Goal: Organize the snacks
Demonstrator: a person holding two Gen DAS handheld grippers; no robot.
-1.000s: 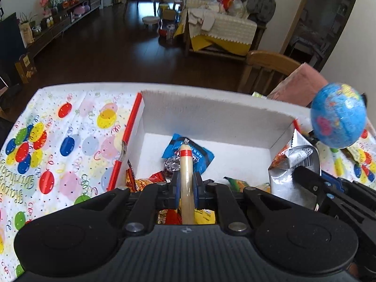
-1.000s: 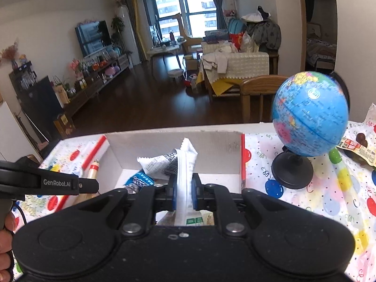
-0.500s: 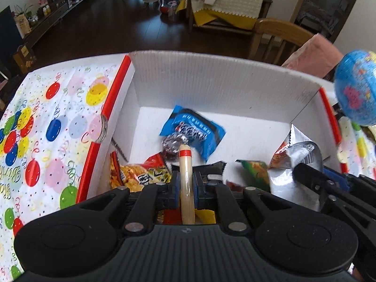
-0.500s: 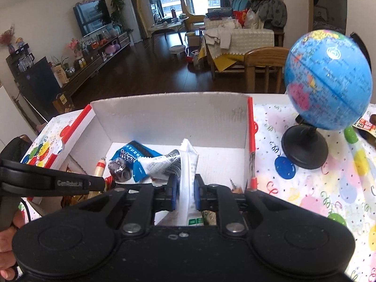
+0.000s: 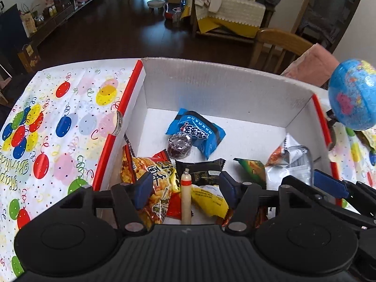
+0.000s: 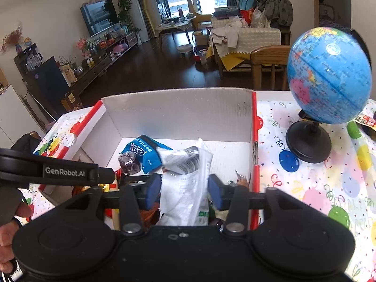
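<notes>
a: where's the left gripper (image 5: pixel 185 185) now?

b: over the near end of the white cardboard box (image 5: pixel 218 87), pointing down into it. its jaws have just been opening and stand about half apart. the sausage stick (image 5: pixel 185 197) is upright between them, and neither blue pad touches it.

a: what's around the stick?

b: just left of it an orange-red snack bag (image 5: pixel 150 176) lies under the left pad. right of it there's a yellow packet (image 5: pixel 209 199). ahead of the fingertips is a black packet (image 5: pixel 202 171), then a dark round wrapped sweet (image 5: pixel 179 145), and beyond that a blue packet (image 5: pixel 197 134) on the box floor.

a: and the right gripper (image 6: pixel 185 191)?

b: over the same box, on the right side of it. its jaws have also just been opening, to roughly halfway. the white snack bag (image 6: pixel 185 192) stands between the pads, with a gap on both sides as far as i can see, though the fisheye blurs the bag's edges, so a light touch on the left pad may be possible.

a: anything beside the box?

b: a globe (image 6: pixel 329 75) on a black stand sits on the counter (image 6: pixel 317 188) to the right gripper's right, apart from the box. the counter has a balloon-print cloth. the left gripper's arm crosses the lower left of the right view, with a person's hand (image 6: pixel 9 230) at the edge.
</notes>
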